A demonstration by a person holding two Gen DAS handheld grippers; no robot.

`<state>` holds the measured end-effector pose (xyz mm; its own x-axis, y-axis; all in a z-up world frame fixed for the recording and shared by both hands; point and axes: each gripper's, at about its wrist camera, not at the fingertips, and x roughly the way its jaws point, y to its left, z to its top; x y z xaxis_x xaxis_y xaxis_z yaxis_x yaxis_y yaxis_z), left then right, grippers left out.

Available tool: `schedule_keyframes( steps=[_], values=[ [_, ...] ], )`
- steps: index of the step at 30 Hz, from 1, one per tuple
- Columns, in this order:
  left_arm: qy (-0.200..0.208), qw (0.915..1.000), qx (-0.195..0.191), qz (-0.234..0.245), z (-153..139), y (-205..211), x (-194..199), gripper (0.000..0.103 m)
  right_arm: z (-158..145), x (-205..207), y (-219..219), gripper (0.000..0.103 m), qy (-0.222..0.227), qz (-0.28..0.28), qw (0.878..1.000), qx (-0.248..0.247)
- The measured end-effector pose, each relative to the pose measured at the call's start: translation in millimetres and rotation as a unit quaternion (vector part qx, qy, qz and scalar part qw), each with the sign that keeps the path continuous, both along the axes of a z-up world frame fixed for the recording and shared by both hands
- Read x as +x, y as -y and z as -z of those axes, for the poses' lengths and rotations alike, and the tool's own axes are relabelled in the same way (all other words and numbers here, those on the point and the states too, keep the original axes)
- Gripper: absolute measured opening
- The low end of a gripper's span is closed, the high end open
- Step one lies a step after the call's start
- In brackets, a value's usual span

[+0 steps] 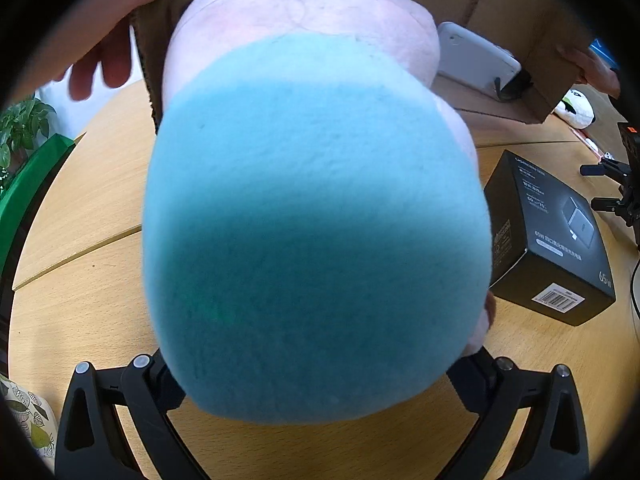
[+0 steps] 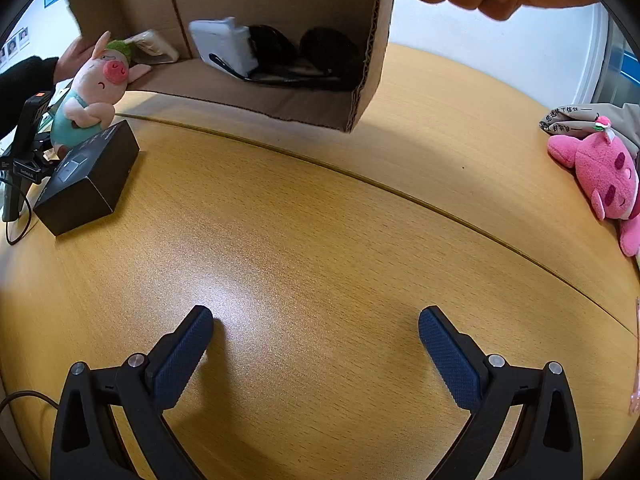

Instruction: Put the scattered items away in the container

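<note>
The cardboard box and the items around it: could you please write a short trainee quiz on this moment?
1. True or false: the right gripper holds the pink plush bear.
2. What does the left gripper hold?
A. black carton
B. pig plush toy
C. sunglasses
3. Name two items already inside the cardboard box.

Key
1. False. Its jaws stand open over bare table; the bear lies apart at the table's edge.
2. B. The pig plush toy fills the left wrist view; the black carton sits on the table.
3. The white device and the dark sunglasses.
</note>
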<state>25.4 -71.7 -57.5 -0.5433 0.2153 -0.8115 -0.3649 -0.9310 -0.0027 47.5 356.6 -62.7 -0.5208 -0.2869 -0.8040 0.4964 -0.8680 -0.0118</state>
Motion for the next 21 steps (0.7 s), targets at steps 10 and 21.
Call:
schedule_keyframes(
  steps=[10, 21],
  values=[
    [0.0, 1.0, 0.0, 0.0, -1.4, 0.4, -2.5, 0.103, -0.9, -0.4, -0.2, 0.103, 0.0, 0.0, 1.0, 0.0],
    [0.0, 1.0, 0.0, 0.0, -3.0, 0.7, -4.4, 0.103, -0.9, -2.7, -1.2, 0.103, 0.0, 0.001, 1.0, 0.0]
  ],
)
